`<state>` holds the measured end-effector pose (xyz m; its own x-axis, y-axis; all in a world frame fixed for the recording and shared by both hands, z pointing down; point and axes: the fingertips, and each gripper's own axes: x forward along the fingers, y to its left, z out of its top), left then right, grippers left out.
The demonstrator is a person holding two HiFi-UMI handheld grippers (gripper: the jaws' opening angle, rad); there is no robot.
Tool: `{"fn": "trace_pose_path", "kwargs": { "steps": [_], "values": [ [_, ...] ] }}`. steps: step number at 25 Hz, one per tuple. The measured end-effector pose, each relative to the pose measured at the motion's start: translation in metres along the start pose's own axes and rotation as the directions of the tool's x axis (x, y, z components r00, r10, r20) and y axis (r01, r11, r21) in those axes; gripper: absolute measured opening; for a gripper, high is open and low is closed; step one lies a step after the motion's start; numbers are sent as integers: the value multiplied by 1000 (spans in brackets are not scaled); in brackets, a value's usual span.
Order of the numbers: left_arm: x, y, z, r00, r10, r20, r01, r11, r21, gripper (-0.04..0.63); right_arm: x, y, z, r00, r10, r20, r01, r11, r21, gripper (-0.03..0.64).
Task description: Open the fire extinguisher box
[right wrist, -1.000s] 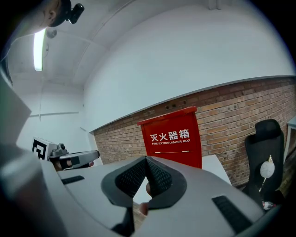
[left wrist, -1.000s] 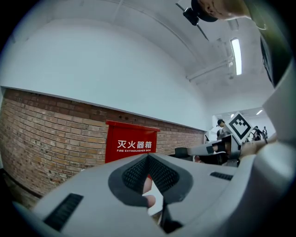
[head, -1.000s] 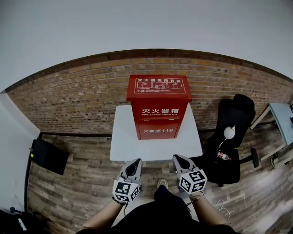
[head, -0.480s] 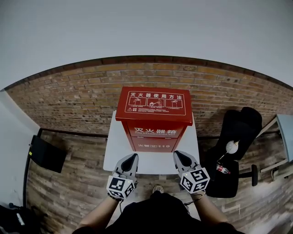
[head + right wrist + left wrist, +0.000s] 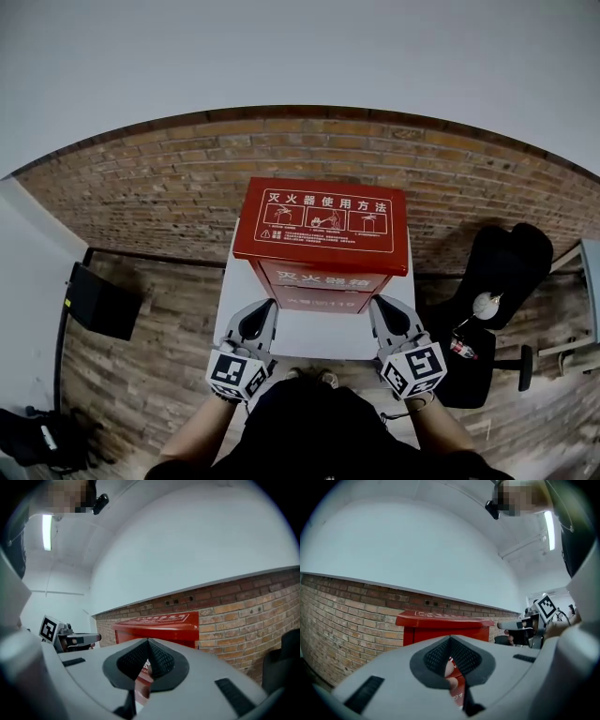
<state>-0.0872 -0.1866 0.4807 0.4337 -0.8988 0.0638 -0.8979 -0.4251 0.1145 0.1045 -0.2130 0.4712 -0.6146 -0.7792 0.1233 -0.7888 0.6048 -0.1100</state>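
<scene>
A red fire extinguisher box [image 5: 321,230] stands on a white table [image 5: 309,333] against a brick wall. Its lid is down, with white print on top and on the front. My left gripper [image 5: 257,317] sits shut just in front of the box's lower left corner, holding nothing. My right gripper [image 5: 387,313] is shut as well, off the lower right corner, empty. In the left gripper view the box [image 5: 440,623] rises just beyond the closed jaws. The right gripper view shows the box [image 5: 161,623] the same way, close ahead.
The brick wall [image 5: 141,202] runs behind the box. A black office chair [image 5: 502,281] with a small bottle and a white object on it stands at the right. A black flat panel [image 5: 101,302] leans at the left on the wooden floor.
Both grippers have moved forward to the box's front corners. The box now looks nearer and larger, and the view has tilted over it.
</scene>
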Motion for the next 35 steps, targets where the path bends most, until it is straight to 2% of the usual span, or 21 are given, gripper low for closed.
{"fn": "trace_pose_path", "kwargs": {
  "steps": [4,8,10,11,12,14,15,18,23,28,35],
  "values": [
    [4,18,25,1000,-10,28,9,999,45,48,2,5,28,999,13,41,-11,998,-58,18],
    [9,43,48,998,-4,59,-1,996,88,49,-2,-11,53,997,-14,82,21,996,-88,18],
    [11,58,55,998,-6,62,-1,994,113,117,-2,-24,61,995,-25,98,35,994,-101,21],
    [13,65,56,998,-11,58,4,993,121,167,-3,-30,63,994,-26,101,37,994,-104,53],
    [14,71,55,999,-20,50,14,992,126,214,-3,-36,65,994,-26,102,36,994,-105,138],
    [19,83,51,998,-49,29,45,990,133,300,-4,-48,64,995,-23,98,32,995,-96,216],
    [21,88,48,998,-65,18,62,989,133,334,-4,-54,61,996,-22,92,30,996,-87,244],
    [28,102,39,993,-120,-6,120,986,111,389,0,-66,46,999,-8,48,11,998,-64,272],
    [37,106,31,976,-218,-11,218,974,56,407,15,-71,20,999,32,-20,-34,997,-72,288],
    [48,106,26,972,-232,-22,233,972,44,407,27,-74,11,999,37,-34,-39,997,-64,288],
    [58,102,24,967,-253,-29,255,965,67,405,32,-74,9,999,35,-28,-37,997,-63,288]
  ]
}}
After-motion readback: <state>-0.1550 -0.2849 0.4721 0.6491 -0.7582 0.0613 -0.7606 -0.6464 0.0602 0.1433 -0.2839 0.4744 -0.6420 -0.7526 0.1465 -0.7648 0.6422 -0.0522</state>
